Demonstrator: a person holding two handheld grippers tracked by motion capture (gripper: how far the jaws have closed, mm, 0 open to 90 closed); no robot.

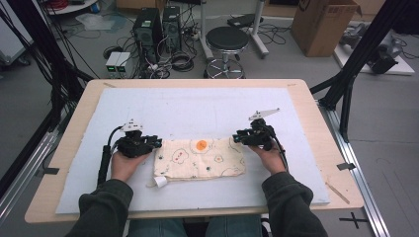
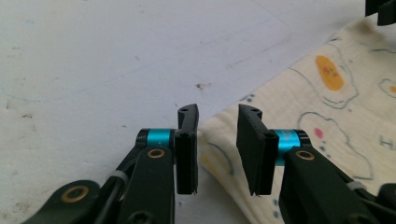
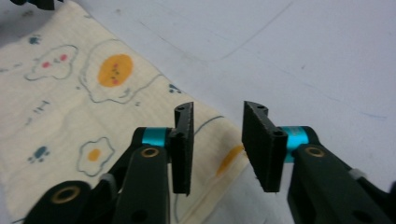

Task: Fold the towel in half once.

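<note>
High view: a cream cloth [image 1: 199,158] printed with fried-egg figures is being shown lying flat on the white mat [image 1: 197,106], near the mat's front edge and about midway between its left and right edges. A small white tag [image 1: 160,181] is being shown at the cloth's front-left corner.

Left gripper [image 1: 156,143] is being held at the cloth's back-left corner; in the left gripper view its jaws are being kept spread, with the corner of the cloth [image 2: 327,116] lying in the gap between them but not yet pinched. Right gripper [image 1: 237,138] is being held at the back-right corner; in the right gripper view its jaws are likewise being kept apart over the cloth's [image 3: 84,102] edge — nothing is being gripped.

Progress, as judged from these views: the cloth is being approached at its two back corners, and the work is being taken to be a fold or a lift of the cloth. No corner is being held and no crease is being formed, so the grasp and every step after it are being left to do.

Containers: none is being shown on the mat; a cardboard box [image 1: 323,24] is standing on the floor beyond the table [image 1: 74,123], its contents being hidden.
</note>
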